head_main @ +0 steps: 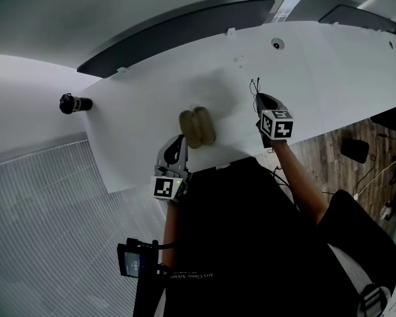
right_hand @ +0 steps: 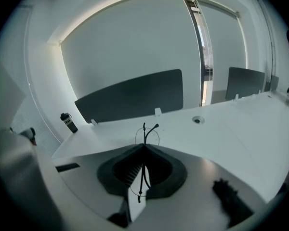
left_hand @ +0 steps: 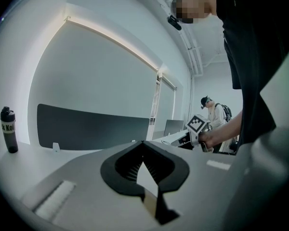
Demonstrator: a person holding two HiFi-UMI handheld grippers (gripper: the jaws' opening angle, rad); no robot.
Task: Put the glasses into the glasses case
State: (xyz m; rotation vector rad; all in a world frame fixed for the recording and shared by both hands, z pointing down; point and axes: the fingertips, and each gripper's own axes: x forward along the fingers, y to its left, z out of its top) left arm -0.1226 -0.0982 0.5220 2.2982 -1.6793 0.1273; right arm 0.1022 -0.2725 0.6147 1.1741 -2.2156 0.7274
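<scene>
A tan glasses case [head_main: 197, 127] lies open on the white table [head_main: 317, 65], near its front edge. My right gripper [head_main: 259, 98] is to the right of the case and shut on thin black wire glasses [head_main: 256, 84]. In the right gripper view the glasses [right_hand: 145, 131] stick out past the closed jaws, above the tabletop. My left gripper [head_main: 177, 142] hovers just left of and in front of the case. Its jaws [left_hand: 143, 143] are shut with nothing between them. The case is out of sight in both gripper views.
A black bottle [head_main: 74, 103] stands at the table's far left end. A round cable grommet [head_main: 276, 43] sits in the tabletop toward the back. Dark divider panels [head_main: 178, 32] run along the far edge. Another person [left_hand: 216, 112] stands in the background.
</scene>
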